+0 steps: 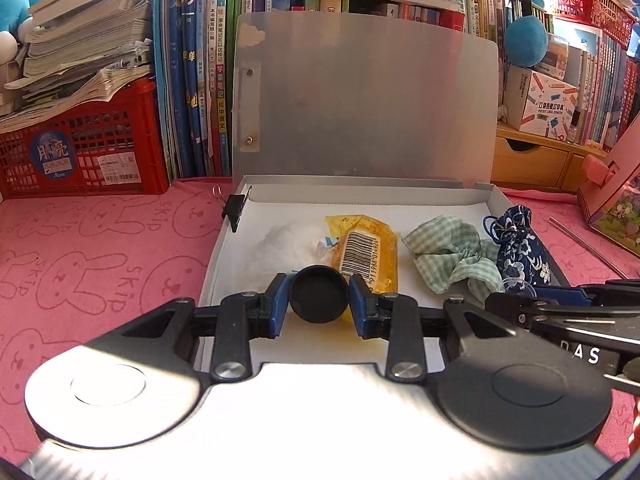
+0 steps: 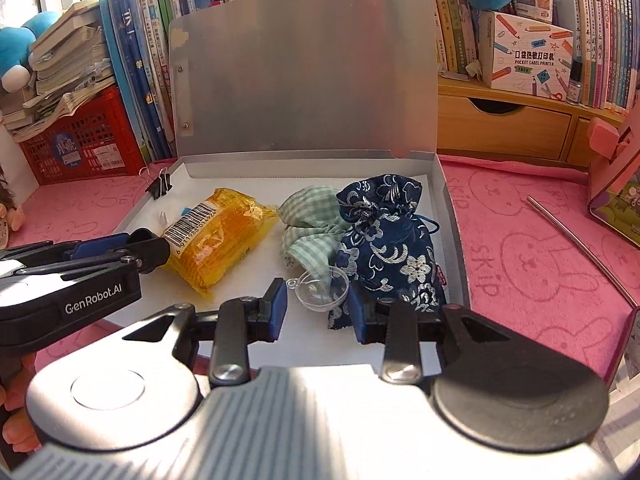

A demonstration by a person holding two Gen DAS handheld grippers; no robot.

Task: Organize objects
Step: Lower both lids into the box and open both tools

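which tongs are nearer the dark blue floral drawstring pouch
Right. The right tongs, gripping a small clear plastic cup, sit directly against the dark blue floral drawstring pouch. The left tongs, clamped on a round black lid, hover over the yellow snack packet, further away.

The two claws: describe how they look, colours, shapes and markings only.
Both match. The left claw and right claw have blue pads on black fingers, driven by flat black link bars with silver rivets. Behind sit two round discs, one silvery, one black, around a ribbed grey body. The left claw's black side casing reads "GenRobot.AI" in white. No sleeves or cables show.
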